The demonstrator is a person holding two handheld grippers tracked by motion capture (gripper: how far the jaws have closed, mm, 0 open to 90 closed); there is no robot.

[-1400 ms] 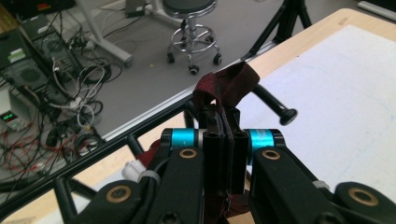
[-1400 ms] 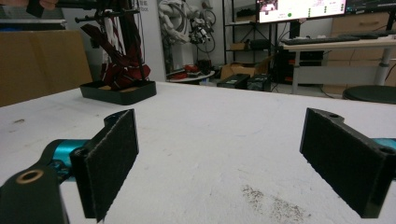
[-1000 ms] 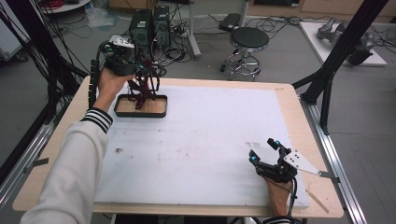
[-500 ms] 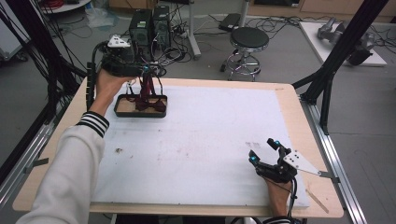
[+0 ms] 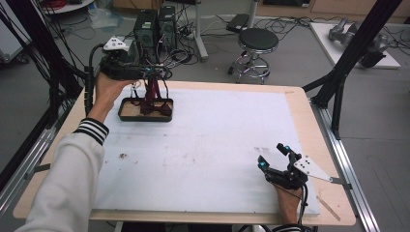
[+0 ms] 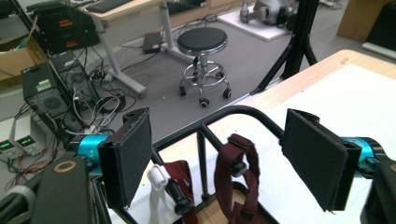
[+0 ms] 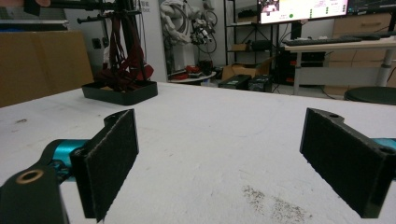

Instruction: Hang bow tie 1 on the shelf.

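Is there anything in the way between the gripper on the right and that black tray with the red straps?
Nothing visible: bare white table cover lies between the open right gripper and the black tray.

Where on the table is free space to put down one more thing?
The white mat is bare between the black tray at the far left and the right gripper at the near right. It is crowded only around the tray, where the left gripper hovers above the dark red straps.

Grey floor, black stool (image 5: 258,40), tangled cables, computer towers (image 5: 153,24) behind the table
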